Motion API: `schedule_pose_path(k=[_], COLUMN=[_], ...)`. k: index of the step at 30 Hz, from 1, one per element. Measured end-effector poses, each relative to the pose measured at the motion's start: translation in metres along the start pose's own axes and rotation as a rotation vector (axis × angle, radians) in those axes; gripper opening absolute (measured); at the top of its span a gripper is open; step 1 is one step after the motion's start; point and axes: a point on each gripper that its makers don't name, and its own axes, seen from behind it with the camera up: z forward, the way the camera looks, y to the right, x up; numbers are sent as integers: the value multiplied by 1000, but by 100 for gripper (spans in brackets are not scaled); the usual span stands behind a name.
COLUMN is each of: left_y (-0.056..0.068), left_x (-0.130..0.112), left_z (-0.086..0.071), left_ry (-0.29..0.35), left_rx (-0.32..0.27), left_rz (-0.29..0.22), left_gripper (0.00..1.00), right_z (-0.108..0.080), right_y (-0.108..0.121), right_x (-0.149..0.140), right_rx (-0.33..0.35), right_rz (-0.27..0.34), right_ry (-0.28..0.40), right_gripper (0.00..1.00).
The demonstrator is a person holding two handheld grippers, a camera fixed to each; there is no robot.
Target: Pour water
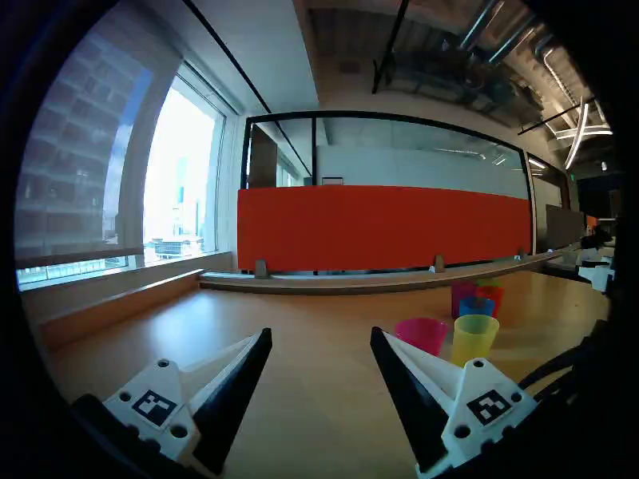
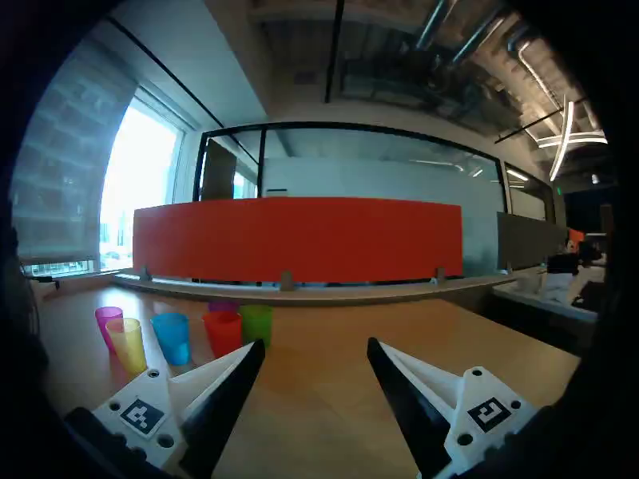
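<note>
Wooden table (image 1: 240, 307), coloured cups (image 2: 172, 335) clustered, left gripper (image 1: 320, 334), right gripper (image 2: 315, 344), both jaws wide, empty

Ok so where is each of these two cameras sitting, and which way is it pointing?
Left gripper view: rides the left gripper, low over the wooden table, facing the orange partition; its own open fingers show below, with the coloured cups to the right.
Right gripper view: rides the right gripper, facing the same way; its own open fingers show below, with the coloured cups to the left.
Shared: wooden table, orange partition, coloured cups, window.
</note>
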Motion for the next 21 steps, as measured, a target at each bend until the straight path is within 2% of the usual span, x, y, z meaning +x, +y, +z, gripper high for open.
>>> schedule_pose_path(k=[8, 11, 21], left_y=[-2, -2, 3], left_x=[-2, 4, 33], left_z=[2, 1, -1], left_ry=[-15, -6, 30], left_rx=[5, 2, -25], left_rz=[5, 8, 11], left_gripper=[91, 91, 91], right_z=[0, 0, 4], right_y=[1, 1, -5], right_x=[9, 19, 34], right_rx=[2, 8, 31], right_rz=[-1, 0, -21], right_ry=[11, 30, 29], right_gripper=[99, 99, 99])
